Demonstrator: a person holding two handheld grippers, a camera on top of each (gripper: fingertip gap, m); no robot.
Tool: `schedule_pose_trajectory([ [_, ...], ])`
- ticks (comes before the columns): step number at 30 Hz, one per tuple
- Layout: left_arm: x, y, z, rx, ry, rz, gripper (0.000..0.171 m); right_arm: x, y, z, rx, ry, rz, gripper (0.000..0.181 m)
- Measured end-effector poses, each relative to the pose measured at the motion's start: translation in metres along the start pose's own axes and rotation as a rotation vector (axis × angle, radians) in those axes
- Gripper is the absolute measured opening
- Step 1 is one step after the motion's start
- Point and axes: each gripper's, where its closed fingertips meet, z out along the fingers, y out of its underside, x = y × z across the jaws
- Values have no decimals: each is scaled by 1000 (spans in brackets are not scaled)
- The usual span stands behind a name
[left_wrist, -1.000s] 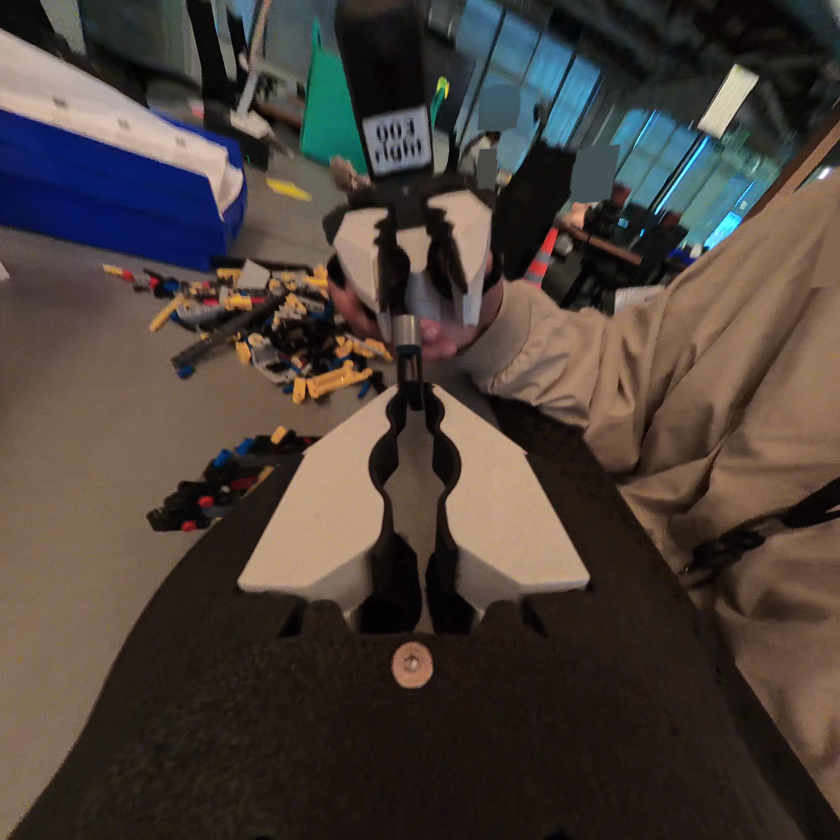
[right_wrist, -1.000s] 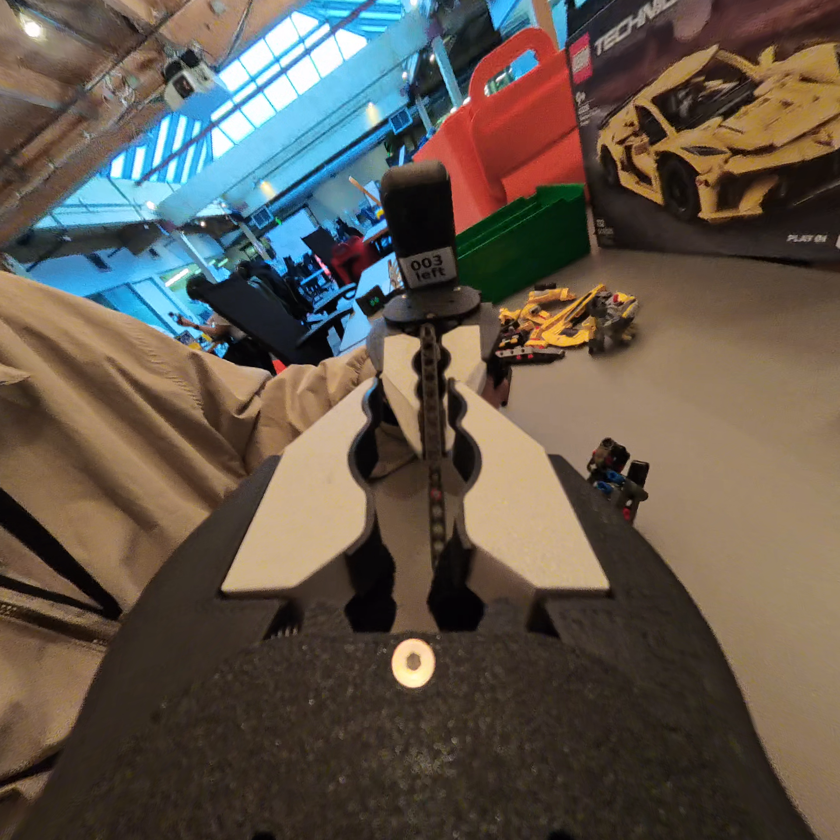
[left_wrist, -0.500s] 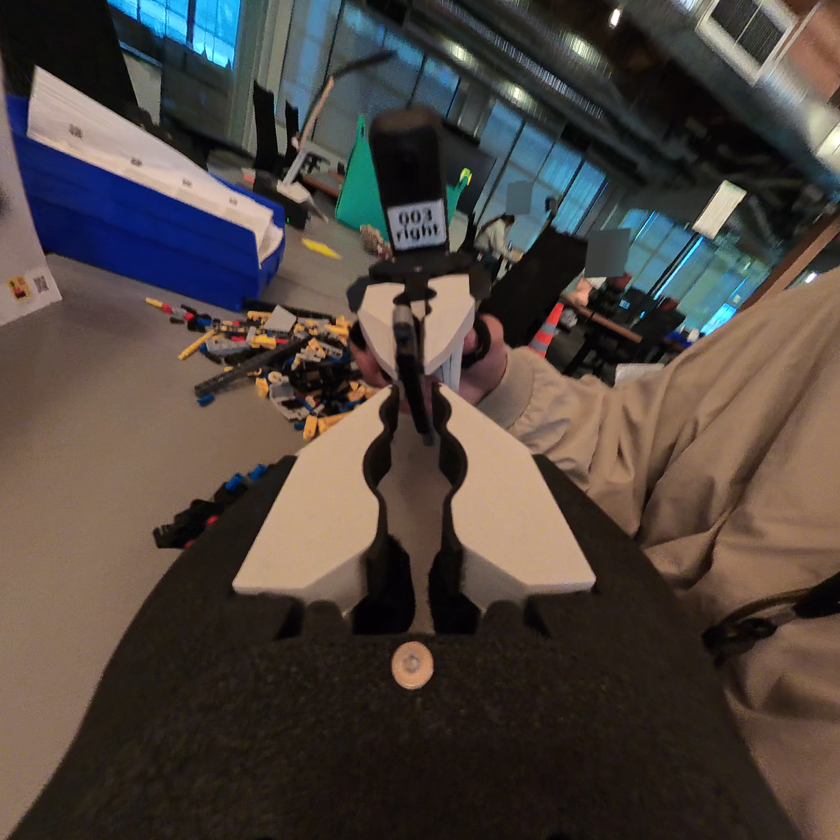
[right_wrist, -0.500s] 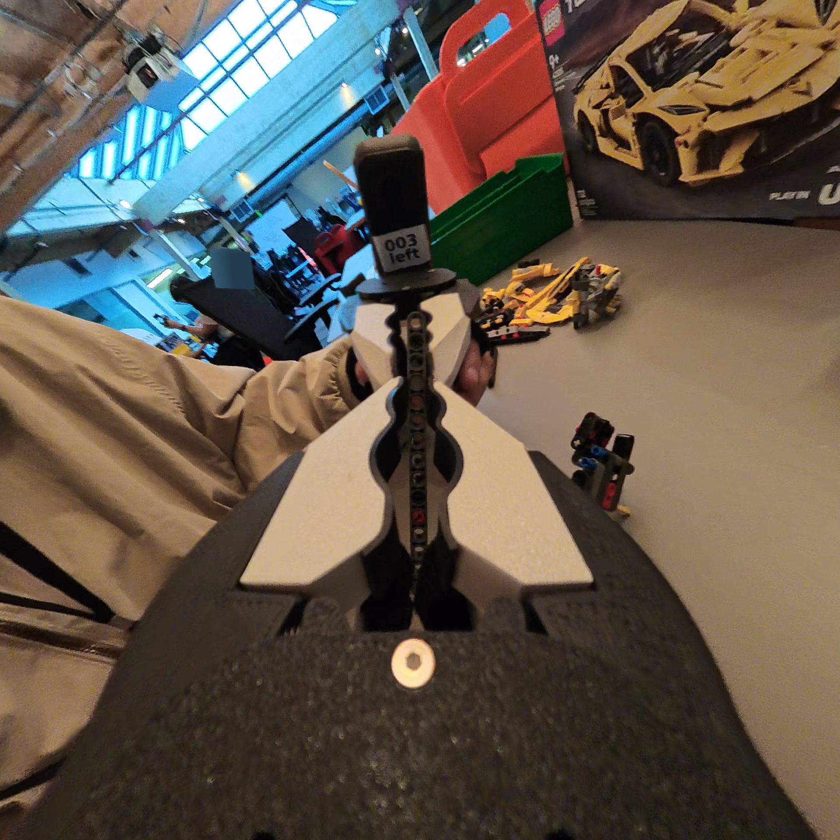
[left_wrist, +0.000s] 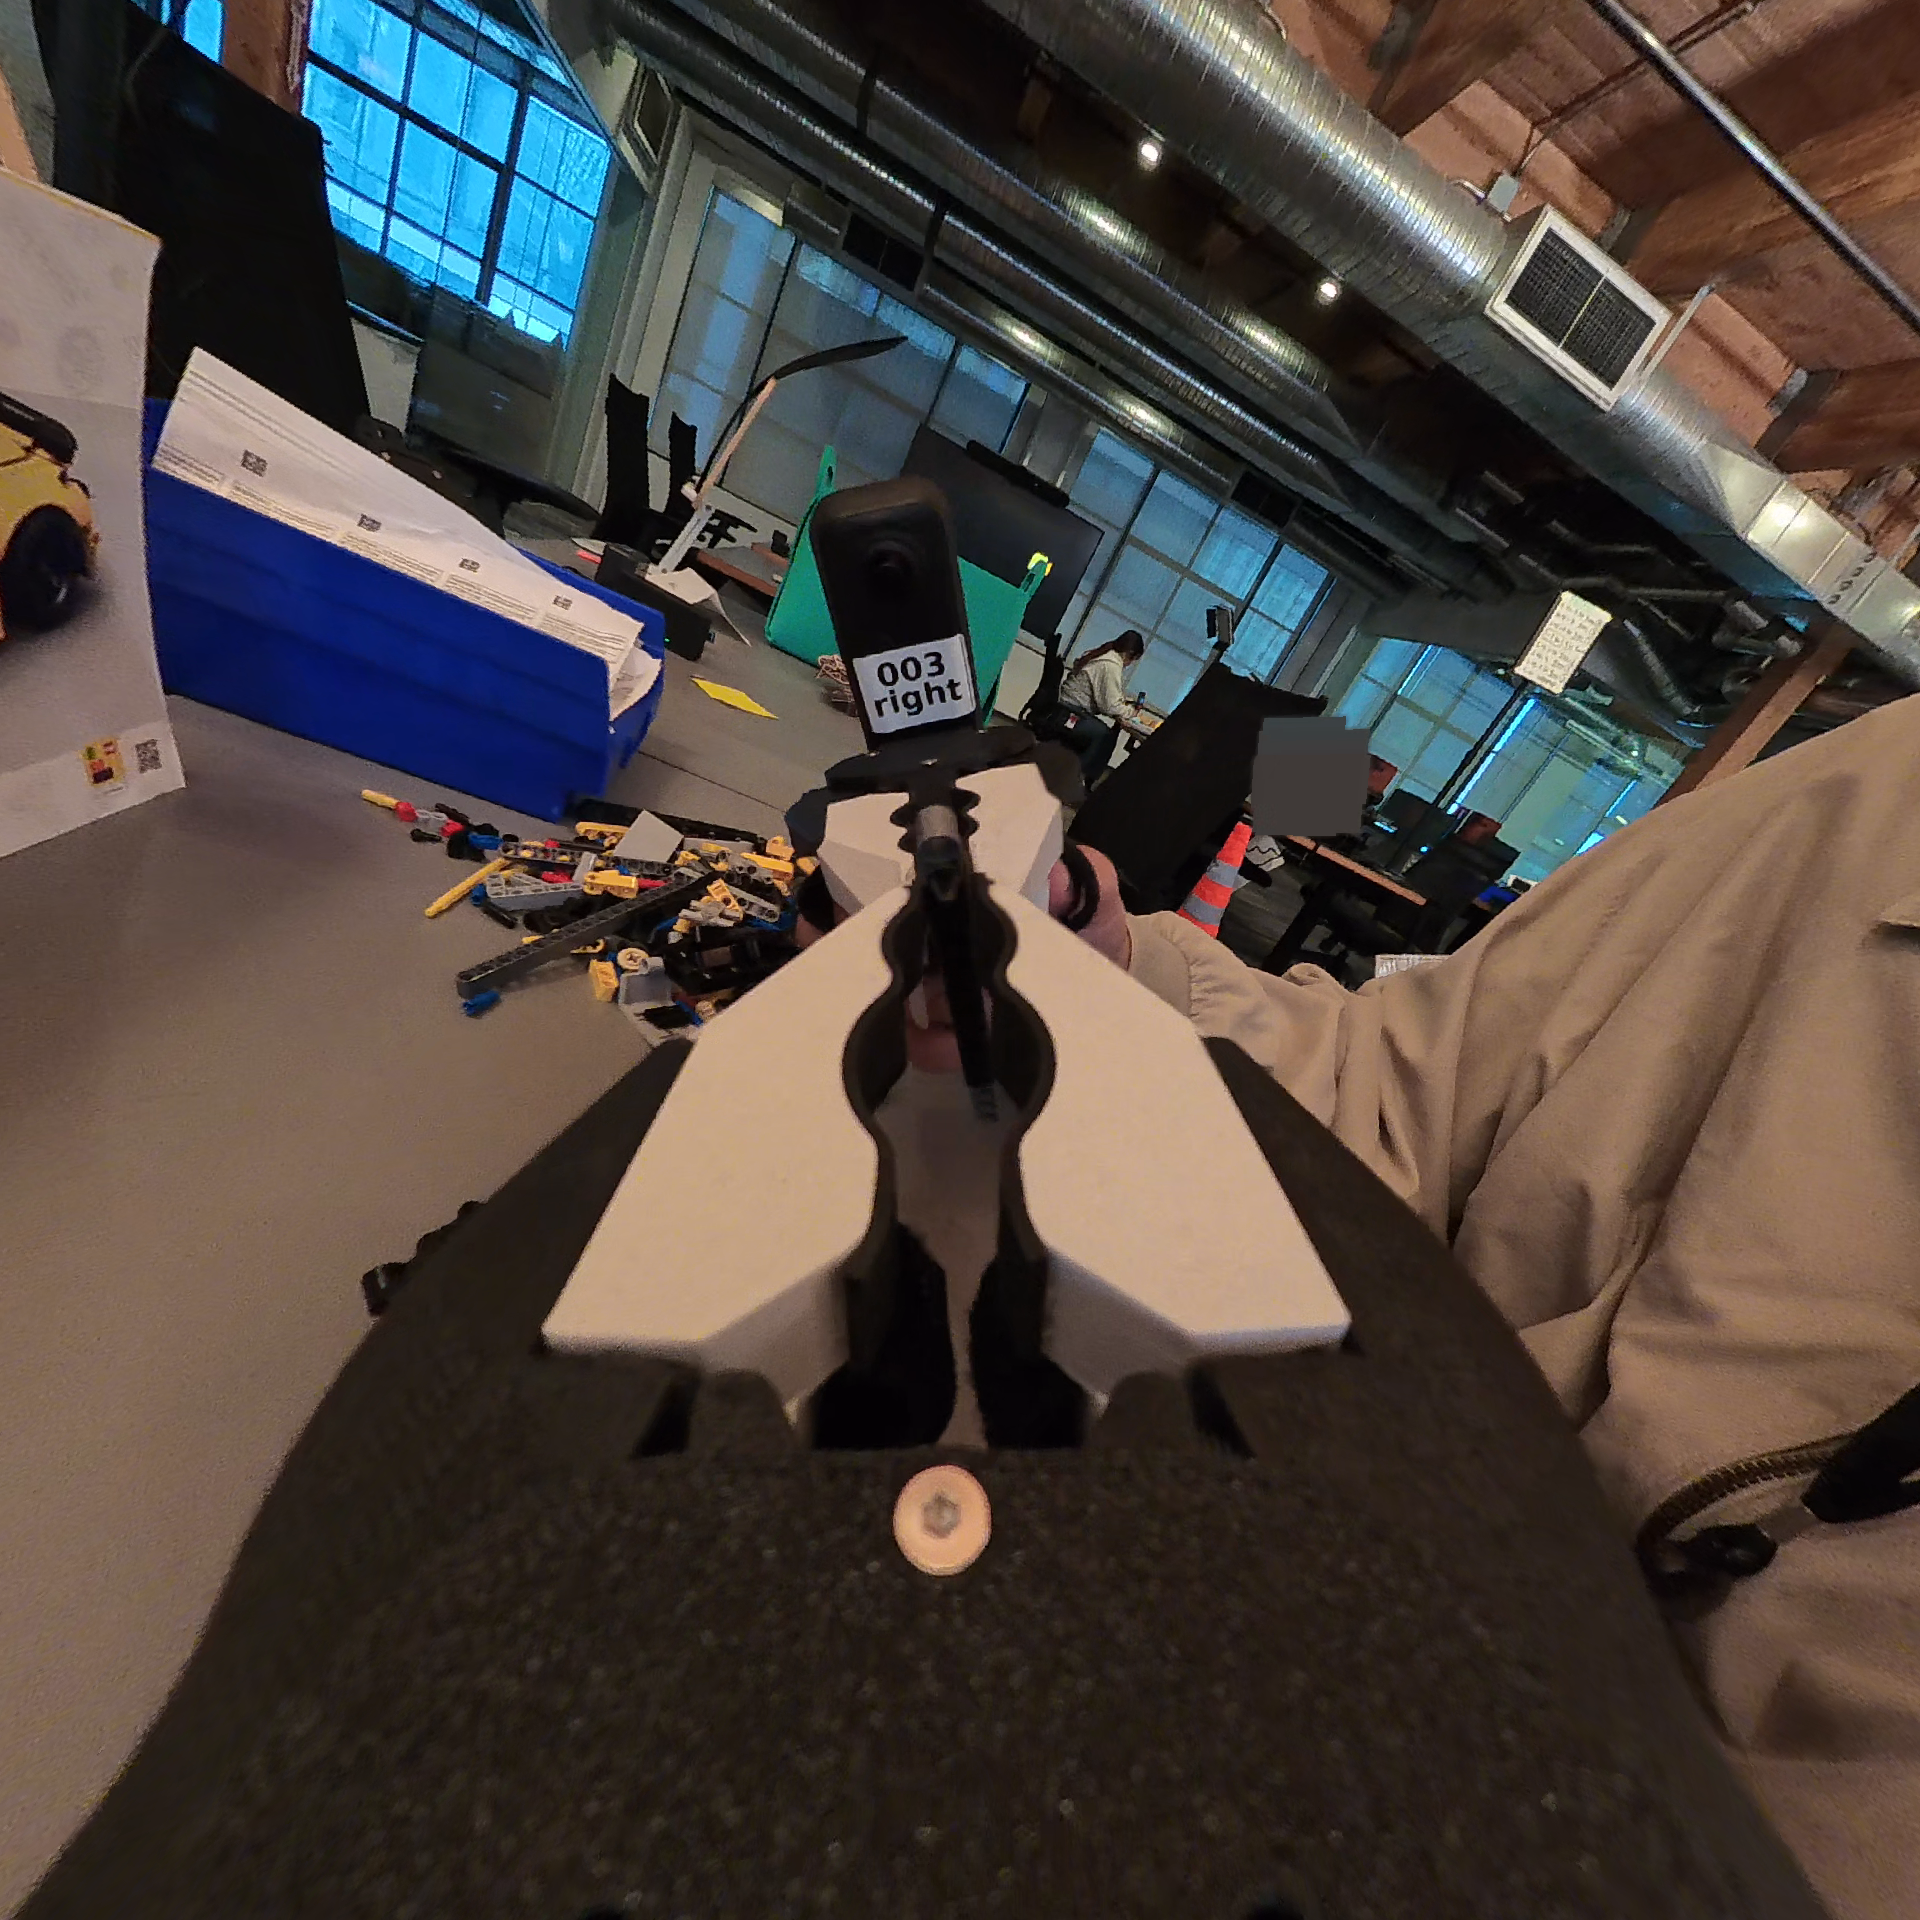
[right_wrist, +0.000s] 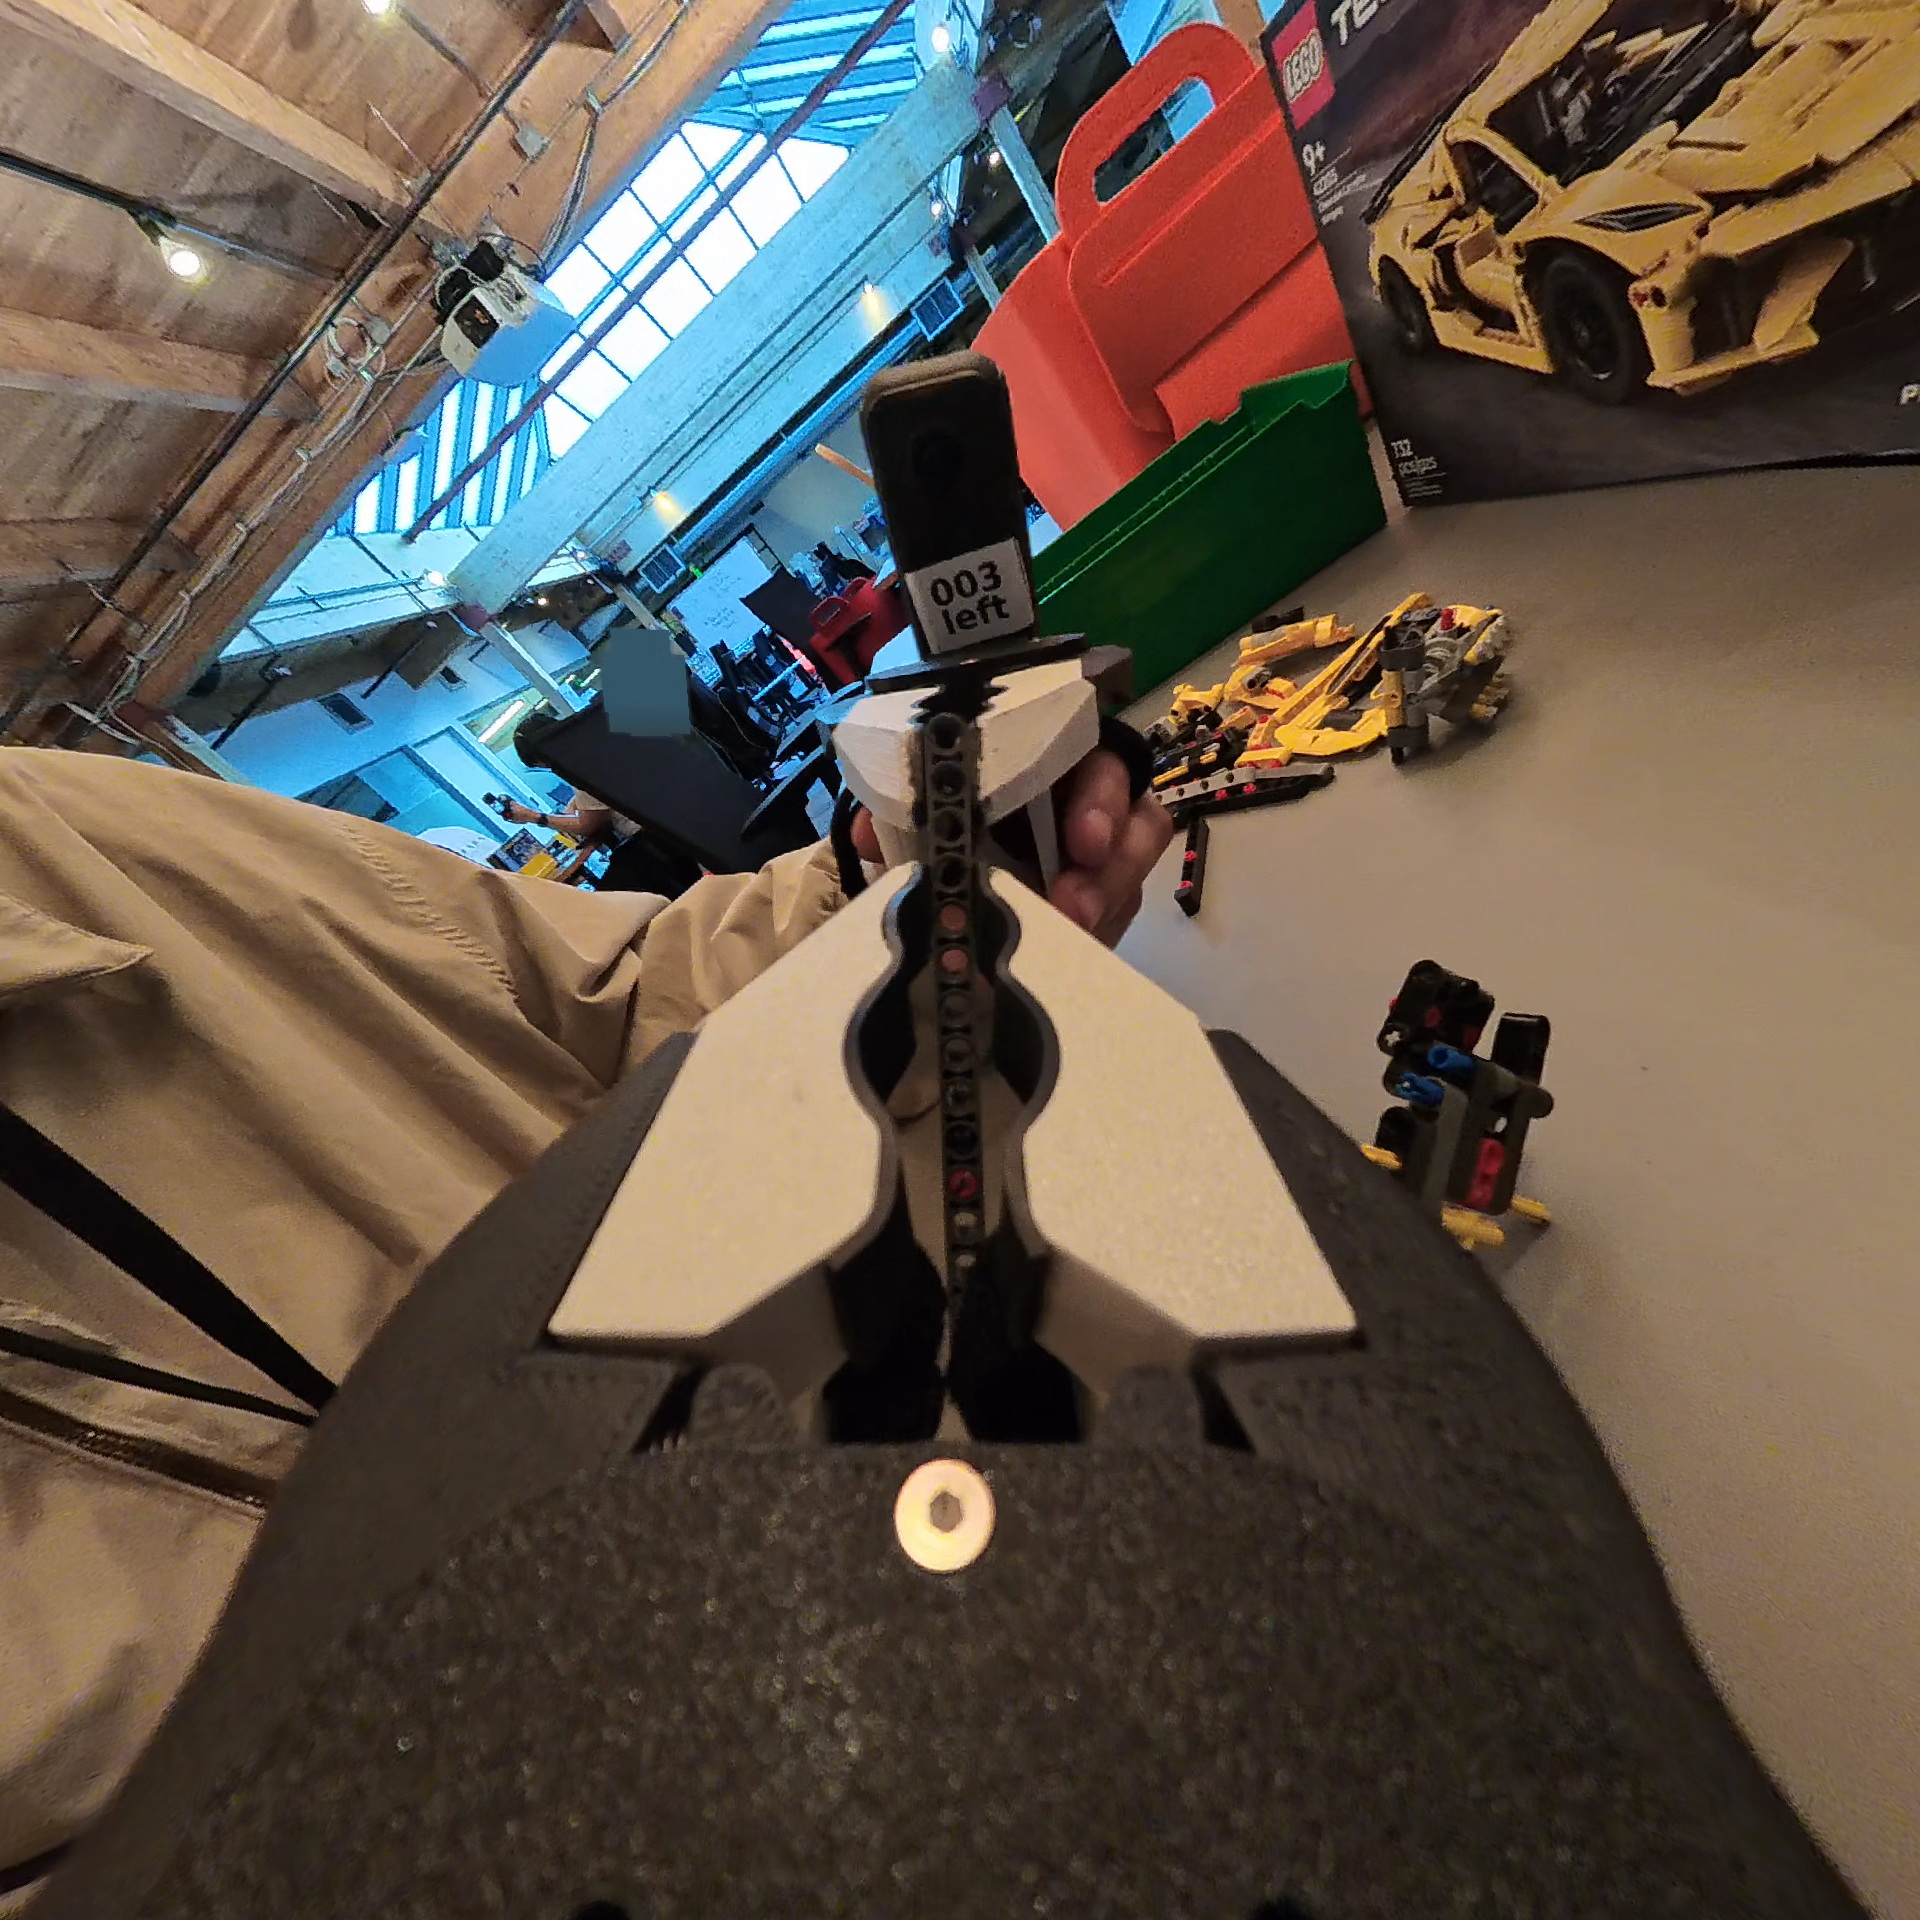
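Closure on a long black beam (right_wrist: 956, 1039) is shown by the right tool (right_wrist: 948, 883), whose white fingers are drawn in against its sides near the tips, the holed face turned up and the near end lying deep between the fingers. From there the beam is carried straight on to the left tool (left_wrist: 943, 904), which is set tip to tip against the right one and is likewise pinched shut on it, the beam's other end being seen just inside the gap behind the tips. Both tools are held up off the tabletop (right_wrist: 1662, 831), the left one being gripped by a hand (right_wrist: 1101, 831) in a beige sleeve (left_wrist: 1558, 1039). A small black assembly (right_wrist: 1455, 1101) with red and blue pins is stood on the tabletop just beside the right tool. Farther off, a yellow part-built model (right_wrist: 1351, 675) is laid before a green bin (right_wrist: 1216, 499), a red carrier (right_wrist: 1164, 260) and a box with a yellow car pictured on it (right_wrist: 1610, 229). Beyond the left tool, a pile of loose building pieces (left_wrist: 623, 914) is spread near a blue bin (left_wrist: 395, 644) topped with paper sheets.
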Motion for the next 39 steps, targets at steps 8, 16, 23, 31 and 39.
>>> schedule_pose_trajectory([
  [8, 6, -14, 1, 111, 33, -1, 7, -10, -14, -1, 118, -132, 125, 6],
  [16, 9, -7, 0, 20, 18, 63, 6, -10, -9, 0, 71, -65, 8, 6],
  [23, 13, 6, 1, -80, 53, 38, 6, -13, -10, -2, 66, -44, -83, 16],
  [31, 0, 7, 5, -53, -45, 73, 7, 0, -11, -6, 69, 40, -80, 6],
  [39, 2, 4, 9, -18, -64, 113, 7, -2, -14, -8, 87, 22, -59, 6],
])
